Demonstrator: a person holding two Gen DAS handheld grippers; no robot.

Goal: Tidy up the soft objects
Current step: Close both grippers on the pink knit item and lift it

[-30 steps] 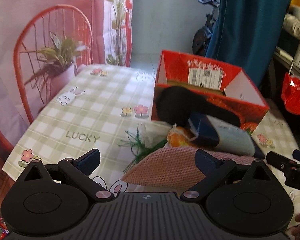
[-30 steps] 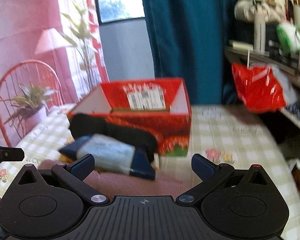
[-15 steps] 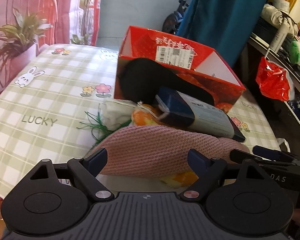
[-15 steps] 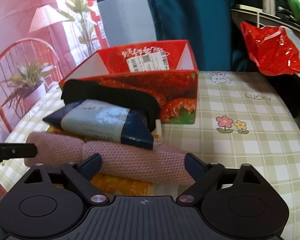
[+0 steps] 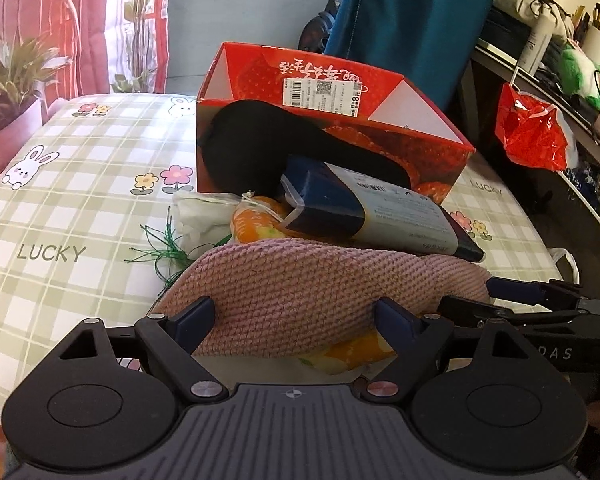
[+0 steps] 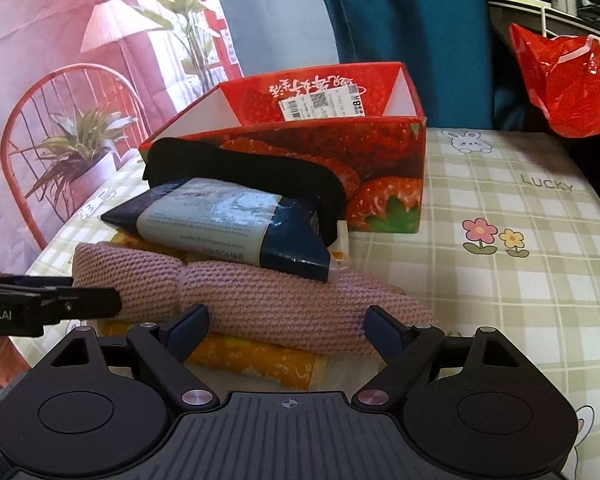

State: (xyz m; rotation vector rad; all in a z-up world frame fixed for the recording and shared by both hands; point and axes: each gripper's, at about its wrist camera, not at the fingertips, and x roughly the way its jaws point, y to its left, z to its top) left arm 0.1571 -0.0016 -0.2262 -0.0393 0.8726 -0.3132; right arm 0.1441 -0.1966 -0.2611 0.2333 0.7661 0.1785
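pink knitted cloth (image 5: 300,284) lies between the spread jaws of left gripper (image 5: 296,316) and right gripper (image 6: 286,322)

Pink knitted cloth (image 5: 300,288), folded into a long roll, lying across the near edge of the pile on the checked tablecloth. Beneath it, an orange patterned fabric piece (image 6: 260,360), flat, its edge peeking out. On top, a dark blue soft pack with a pale label (image 6: 228,224), tilted, leaning back against a black soft item (image 5: 252,144). Behind, touching the black item, an open red strawberry-print box (image 5: 380,120), upright. Beside the pile, a white cloth pouch (image 5: 204,216) with green threads.
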